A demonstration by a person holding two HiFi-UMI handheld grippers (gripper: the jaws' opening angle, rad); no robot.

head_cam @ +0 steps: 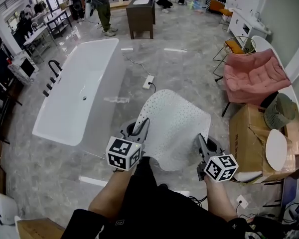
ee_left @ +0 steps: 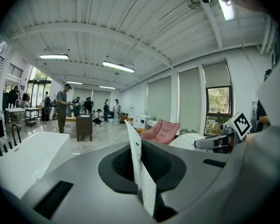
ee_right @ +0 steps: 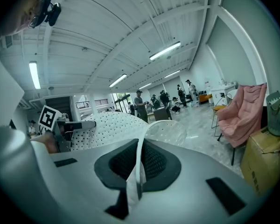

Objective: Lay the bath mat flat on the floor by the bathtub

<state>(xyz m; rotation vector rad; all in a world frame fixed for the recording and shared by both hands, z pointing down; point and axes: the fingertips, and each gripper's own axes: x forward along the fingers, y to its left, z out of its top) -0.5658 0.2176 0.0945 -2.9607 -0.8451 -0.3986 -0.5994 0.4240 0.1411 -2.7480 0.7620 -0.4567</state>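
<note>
Pinching the near edge of the bath mat [head_cam: 177, 126], the left gripper [head_cam: 141, 127] and the right gripper [head_cam: 201, 144] are each pressing their jaws together on the thin white perforated sheet, one at each near corner. The mat is therefore hanging between them and bulging upward, away from the person. It is hovering off the near end of the bathtub [head_cam: 82, 88], on the long side opposite the black faucet [head_cam: 52, 69]. It appears to be riding above the floor [head_cam: 189, 59] rather than lying on it. The step in hand looks like bringing the mat into place, with the laying itself not yet done. The next move is probably calling for both grippers to sink together, letting the far edge touch down alongside that long side of the bathtub. They would then draw back toward the person so the bulge flattens out before the jaws let go. A white power strip [head_cam: 148, 81] and its cable are lying just beyond the mat, beside the bathtub's middle, and may be worth avoiding. Farther out on the same side, well apart from the bathtub, a cardboard box [head_cam: 246, 136] and a pink chair [head_cam: 254, 76] are standing, and people are gathering past its far end.
</note>
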